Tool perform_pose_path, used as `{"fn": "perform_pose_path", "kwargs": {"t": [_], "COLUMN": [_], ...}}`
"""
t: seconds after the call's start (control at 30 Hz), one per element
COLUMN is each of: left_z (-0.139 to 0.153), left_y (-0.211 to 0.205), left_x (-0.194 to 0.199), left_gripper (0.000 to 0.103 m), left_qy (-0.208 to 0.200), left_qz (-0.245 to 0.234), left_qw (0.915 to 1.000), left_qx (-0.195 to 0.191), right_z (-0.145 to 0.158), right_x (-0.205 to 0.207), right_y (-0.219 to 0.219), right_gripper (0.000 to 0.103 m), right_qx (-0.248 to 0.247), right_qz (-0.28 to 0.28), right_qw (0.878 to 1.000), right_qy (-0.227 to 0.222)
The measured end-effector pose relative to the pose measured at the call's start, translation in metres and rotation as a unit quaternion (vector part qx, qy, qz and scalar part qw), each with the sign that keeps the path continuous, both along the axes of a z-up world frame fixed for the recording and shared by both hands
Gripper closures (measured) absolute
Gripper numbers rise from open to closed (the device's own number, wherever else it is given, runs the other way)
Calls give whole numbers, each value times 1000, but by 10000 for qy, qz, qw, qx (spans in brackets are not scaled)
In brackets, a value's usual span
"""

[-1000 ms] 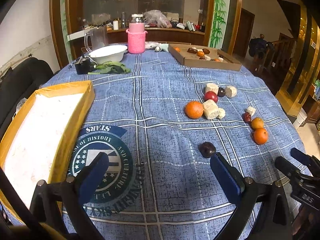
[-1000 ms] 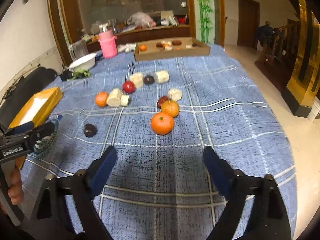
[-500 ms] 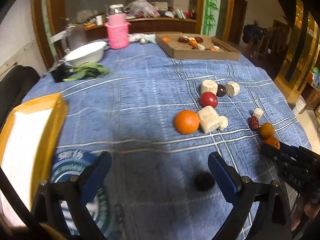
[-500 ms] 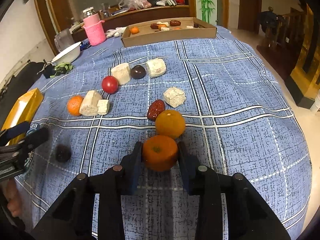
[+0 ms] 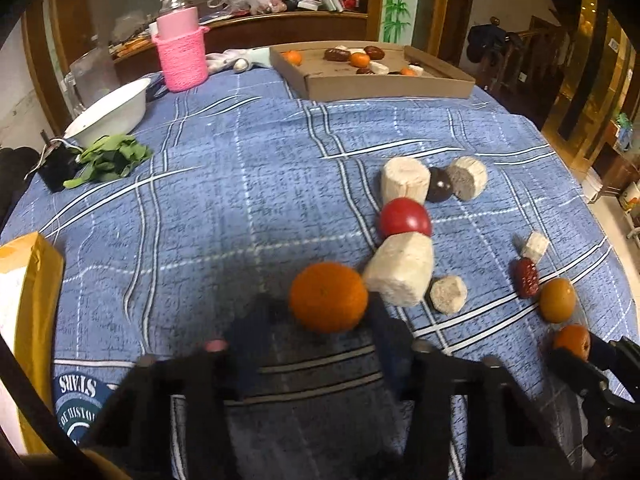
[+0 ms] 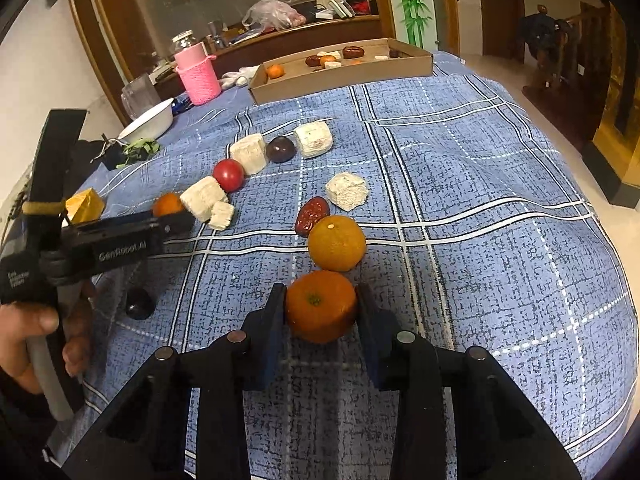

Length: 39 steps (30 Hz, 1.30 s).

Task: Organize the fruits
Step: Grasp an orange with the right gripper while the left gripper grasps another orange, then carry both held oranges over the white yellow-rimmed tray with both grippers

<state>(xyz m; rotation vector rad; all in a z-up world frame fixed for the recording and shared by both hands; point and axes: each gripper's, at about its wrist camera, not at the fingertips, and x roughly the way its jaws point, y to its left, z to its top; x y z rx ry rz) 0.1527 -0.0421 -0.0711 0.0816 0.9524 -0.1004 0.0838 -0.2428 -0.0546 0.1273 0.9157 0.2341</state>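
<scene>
The right gripper (image 6: 320, 314) squeezes an orange (image 6: 321, 307) low in the middle of its picture, on the blue cloth (image 6: 480, 240).
The left gripper (image 5: 328, 320) has just been closing, and its jaws now sit on both sides of another orange (image 5: 328, 297), low in the middle of its picture, seeming to press it. Oranges are round, light, firm and a bit squishy, so hold them gently across the fat middle.

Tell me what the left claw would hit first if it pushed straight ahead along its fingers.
The left claw has just been closing around an orange, so the orange comes first. Just beyond it, touching its right side, lies a pale cylindrical chunk; depth is hard to judge, but that would likely be pushed next.
</scene>
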Motion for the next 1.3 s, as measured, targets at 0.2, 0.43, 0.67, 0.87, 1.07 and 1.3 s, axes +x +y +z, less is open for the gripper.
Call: {"fn": "perform_pose_path", "kwargs": {"t": [0.2,0.43,0.67,0.87,1.07,1.3], "left_z": [4,18,31,50,60,62], "left_y": [10,38,70,100,134,183], "left_x": [-12,-59,-100,-125,-144,-162], "left_gripper": [66,66,66,66,66,66], "left_qy": [15,-199,-301,-486,-604,-669], "left_qz": [-32,133,391,707,1171,1813], "left_qw": [9995,9985,9966,9935,9883,9788], "left_qx": [-303,-496,-663,-754,-766,-681], "right_z": [1,10,23,37,48,55], "right_x": [-2,-22,-43,-54,-58,-57], "right_y": [2,15,27,49,85,137], "right_gripper": [70,70,70,70,70,70], "right_qx": [-33,-19,15,-52,-48,20], "right_qz": [70,195,268,495,923,1452], "right_qw": [10000,9997,9992,9978,9939,9870], "right_qy": [2,-121,-290,-448,-596,-682]}}
